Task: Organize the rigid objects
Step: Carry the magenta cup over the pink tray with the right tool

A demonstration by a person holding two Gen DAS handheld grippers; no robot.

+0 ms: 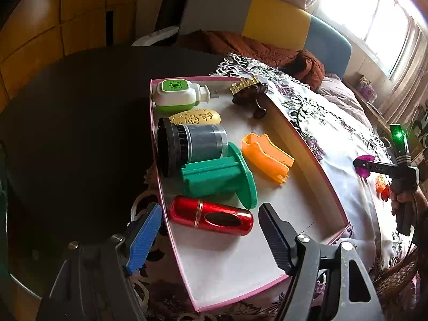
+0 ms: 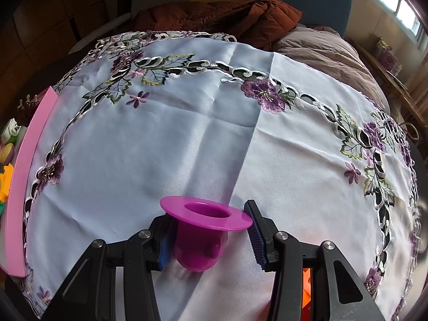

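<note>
We see bare floor in the pink-rimmed box [image 1: 315,157] nearest us and, seemingly, right of the orange clip [image 1: 266,157]; the red bottle [image 1: 211,215] bars the left.

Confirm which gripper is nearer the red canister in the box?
Left. The left gripper sits open right at the red canister; the right gripper is off beyond the box.

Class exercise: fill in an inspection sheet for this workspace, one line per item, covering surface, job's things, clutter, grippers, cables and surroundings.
Surface: flowered tablecloth.
Job's things: pink box holds red bottle, green holder, orange clip, dark jar, plug-in device.
Clutter: small orange thing outside the box.
Grippers: left hand-held gripper open over the box; right hand-held gripper shut on purple cup.
Cables: nothing seen.
Surroundings: bedding, window.
</note>
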